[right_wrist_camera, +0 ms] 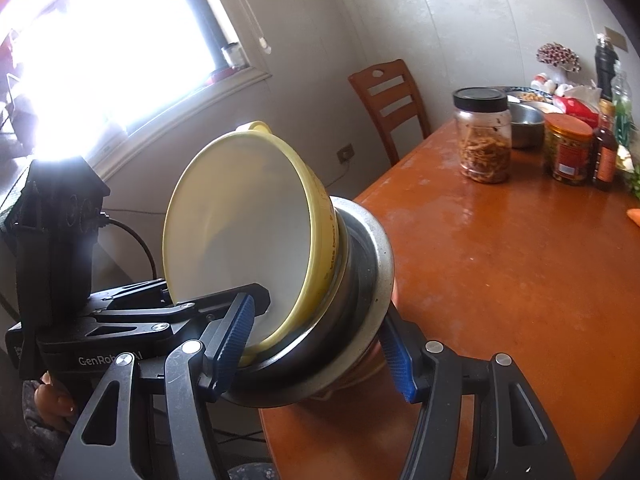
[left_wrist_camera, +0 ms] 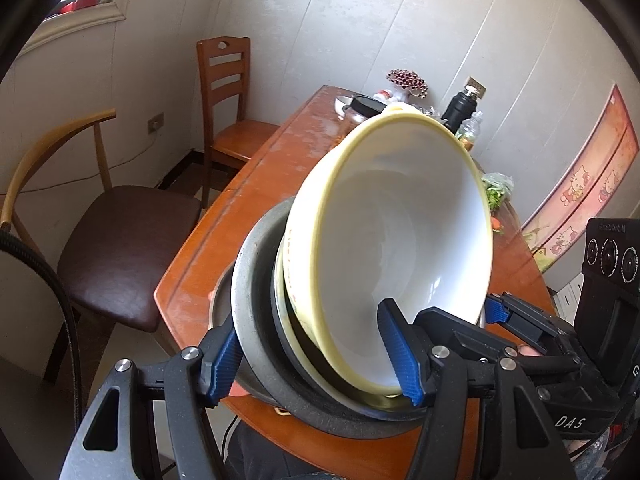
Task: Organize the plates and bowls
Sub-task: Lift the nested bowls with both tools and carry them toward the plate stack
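Note:
A stack of nested bowls hangs tilted over the near edge of the wooden table (right_wrist_camera: 520, 264). A white bowl with a yellow rim (left_wrist_camera: 400, 220) (right_wrist_camera: 240, 232) sits inside a grey metal bowl (left_wrist_camera: 252, 280) (right_wrist_camera: 368, 264). My left gripper (left_wrist_camera: 312, 360) is shut on one side of the stack, one pad outside the metal bowl and the other inside the white bowl. My right gripper (right_wrist_camera: 316, 348) clamps the opposite side the same way. Each gripper shows at the edge of the other's view.
A glass jar with a black lid (right_wrist_camera: 484, 136), a metal bowl (right_wrist_camera: 526, 124), sauce jars and bottles (right_wrist_camera: 568, 148) crowd the table's far end. A brown-seated chair (left_wrist_camera: 120, 240) and a wooden chair (left_wrist_camera: 228, 96) stand left of the table.

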A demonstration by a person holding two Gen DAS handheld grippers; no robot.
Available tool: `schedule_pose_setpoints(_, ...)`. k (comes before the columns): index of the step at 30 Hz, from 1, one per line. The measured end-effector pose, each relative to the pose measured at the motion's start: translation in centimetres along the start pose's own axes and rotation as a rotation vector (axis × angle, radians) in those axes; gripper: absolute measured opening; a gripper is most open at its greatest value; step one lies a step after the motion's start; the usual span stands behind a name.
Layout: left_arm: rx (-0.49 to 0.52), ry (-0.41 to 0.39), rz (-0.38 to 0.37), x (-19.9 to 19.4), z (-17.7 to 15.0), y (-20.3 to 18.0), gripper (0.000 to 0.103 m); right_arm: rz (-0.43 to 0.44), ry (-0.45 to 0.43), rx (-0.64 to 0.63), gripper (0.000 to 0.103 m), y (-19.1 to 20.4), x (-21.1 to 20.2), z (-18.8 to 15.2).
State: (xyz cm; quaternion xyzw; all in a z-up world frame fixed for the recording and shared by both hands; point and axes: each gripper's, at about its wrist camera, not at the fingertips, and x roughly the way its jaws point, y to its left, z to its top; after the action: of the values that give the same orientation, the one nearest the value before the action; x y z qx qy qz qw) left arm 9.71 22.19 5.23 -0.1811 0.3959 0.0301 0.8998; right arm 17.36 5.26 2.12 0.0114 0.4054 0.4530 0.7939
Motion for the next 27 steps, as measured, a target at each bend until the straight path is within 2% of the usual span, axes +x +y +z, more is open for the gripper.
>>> schedule_pose_setpoints(14,-0.042,0.056,0.047,2.9,-0.3,2.8,0.063,0.026,0.079,0.008,0.064,-0.7,4.3,-0.6)
schedule_pose_setpoints(27,-0.013,0.056,0.090,3.7,-0.2,2.1,0.062,0.047,0.102,0.030,0.064,-1.9,5.7,-1.0)
